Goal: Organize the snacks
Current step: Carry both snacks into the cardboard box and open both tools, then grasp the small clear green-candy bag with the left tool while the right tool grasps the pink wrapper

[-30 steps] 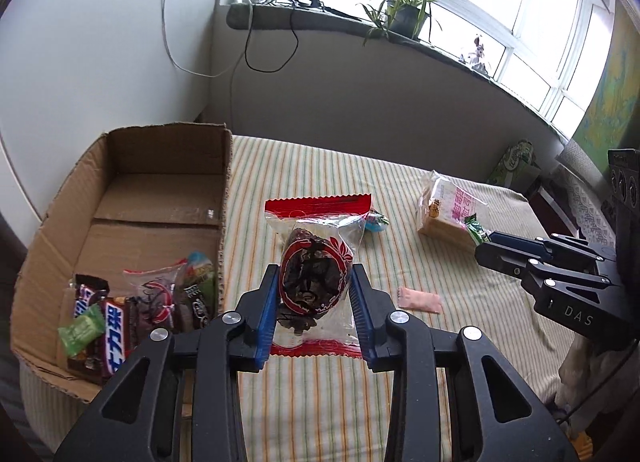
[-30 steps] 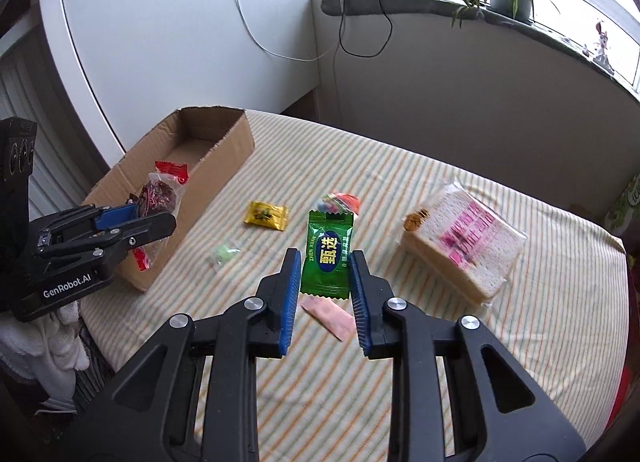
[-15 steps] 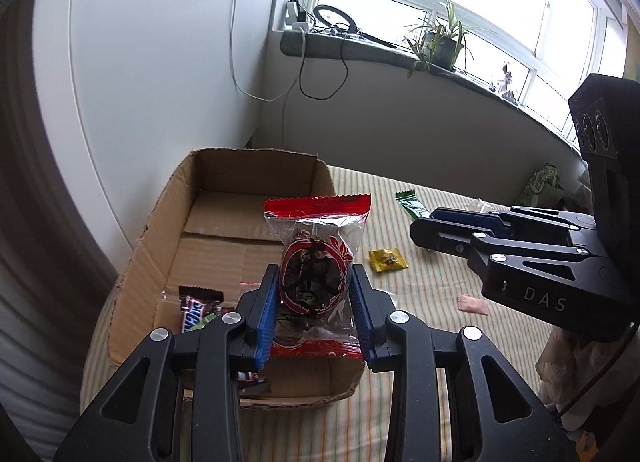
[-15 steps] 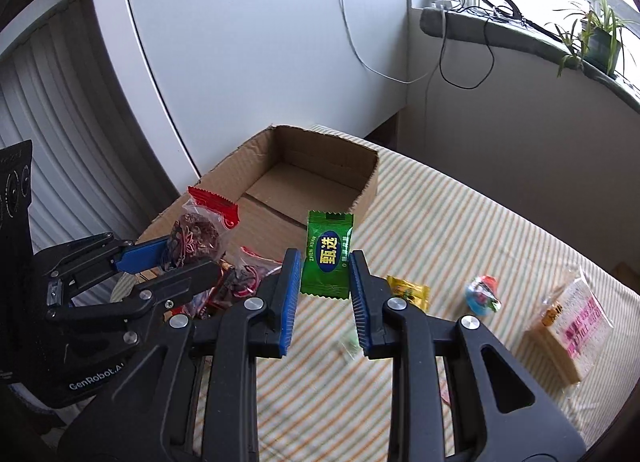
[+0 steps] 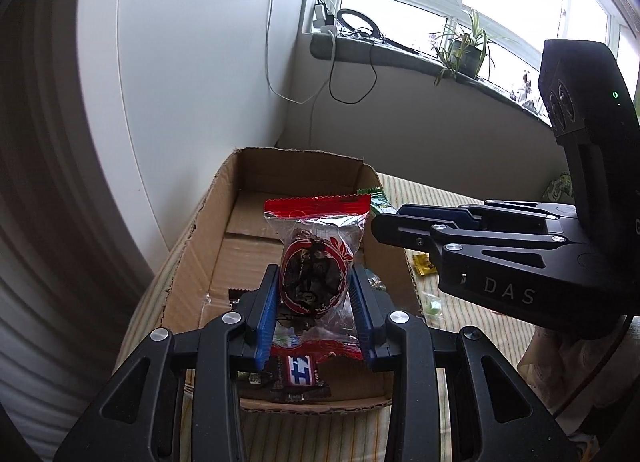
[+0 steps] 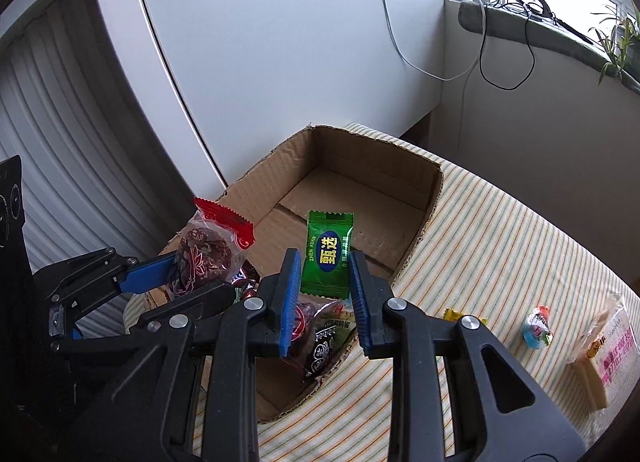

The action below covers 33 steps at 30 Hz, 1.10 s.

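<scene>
**Snacks held over the cardboard box**

The left tongs (image 5: 314, 294) clamp a clear, red-edged packet (image 5: 316, 258); the right tongs (image 6: 325, 282) pinch a green sachet (image 6: 329, 252). Both packets hang above the cardboard box (image 6: 400, 177), which holds other wrapped snacks (image 6: 326, 336) at its near end. On the striped surface (image 6: 500, 246) beside it lie a yellow candy (image 6: 454, 314), a small round sweet (image 6: 537, 326) and a bread pack (image 6: 608, 354).

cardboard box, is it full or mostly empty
Mostly empty. The open brown cardboard box shows bare floor across its far half, and only a small pile of wrapped snacks lies at its near end.
</scene>
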Available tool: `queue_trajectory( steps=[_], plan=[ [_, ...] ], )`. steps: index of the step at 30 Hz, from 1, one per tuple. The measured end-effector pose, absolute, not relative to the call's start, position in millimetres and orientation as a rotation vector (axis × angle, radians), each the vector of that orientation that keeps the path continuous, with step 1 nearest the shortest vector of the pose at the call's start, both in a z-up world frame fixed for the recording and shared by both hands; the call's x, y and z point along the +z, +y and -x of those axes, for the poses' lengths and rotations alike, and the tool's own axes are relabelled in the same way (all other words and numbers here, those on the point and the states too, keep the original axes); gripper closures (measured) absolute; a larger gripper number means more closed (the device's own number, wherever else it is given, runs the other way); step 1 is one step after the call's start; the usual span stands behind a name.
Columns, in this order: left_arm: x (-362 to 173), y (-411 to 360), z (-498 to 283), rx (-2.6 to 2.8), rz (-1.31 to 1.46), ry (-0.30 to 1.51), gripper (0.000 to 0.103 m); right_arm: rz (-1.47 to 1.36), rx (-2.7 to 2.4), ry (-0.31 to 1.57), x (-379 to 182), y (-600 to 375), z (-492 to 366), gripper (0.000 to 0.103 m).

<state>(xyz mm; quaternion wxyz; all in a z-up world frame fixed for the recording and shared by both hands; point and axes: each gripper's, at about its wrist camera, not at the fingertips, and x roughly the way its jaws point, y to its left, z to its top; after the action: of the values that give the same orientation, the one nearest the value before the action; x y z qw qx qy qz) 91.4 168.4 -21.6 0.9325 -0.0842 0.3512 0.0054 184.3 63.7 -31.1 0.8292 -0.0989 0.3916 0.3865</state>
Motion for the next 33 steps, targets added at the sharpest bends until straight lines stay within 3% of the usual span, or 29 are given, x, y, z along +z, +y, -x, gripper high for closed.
queue_trajectory(
  steps=[5, 7, 9, 20, 33],
  plan=[
    [-21, 170, -92, 0.019, 0.175, 0.716, 0.07, 0.213, 0.813, 0.817, -28, 62, -183, 0.072],
    [-21, 170, -92, 0.026, 0.17, 0.715, 0.068, 0.21, 0.806, 0.807, -25, 59, -182, 0.053],
    [-20, 170, -91, 0.034, 0.17, 0.714, 0.066, 0.203, 0.811, 0.797, -22, 56, -181, 0.048],
    [-11, 169, -87, 0.044, 0.175, 0.699, 0.065, 0.181, 0.786, 0.777, -9, 21, -179, 0.048],
    [-2, 133, -87, -0.02, 0.16, 0.689, 0.065, 0.108, 0.655, 0.805, -12, -87, -190, 0.048]
  ],
)
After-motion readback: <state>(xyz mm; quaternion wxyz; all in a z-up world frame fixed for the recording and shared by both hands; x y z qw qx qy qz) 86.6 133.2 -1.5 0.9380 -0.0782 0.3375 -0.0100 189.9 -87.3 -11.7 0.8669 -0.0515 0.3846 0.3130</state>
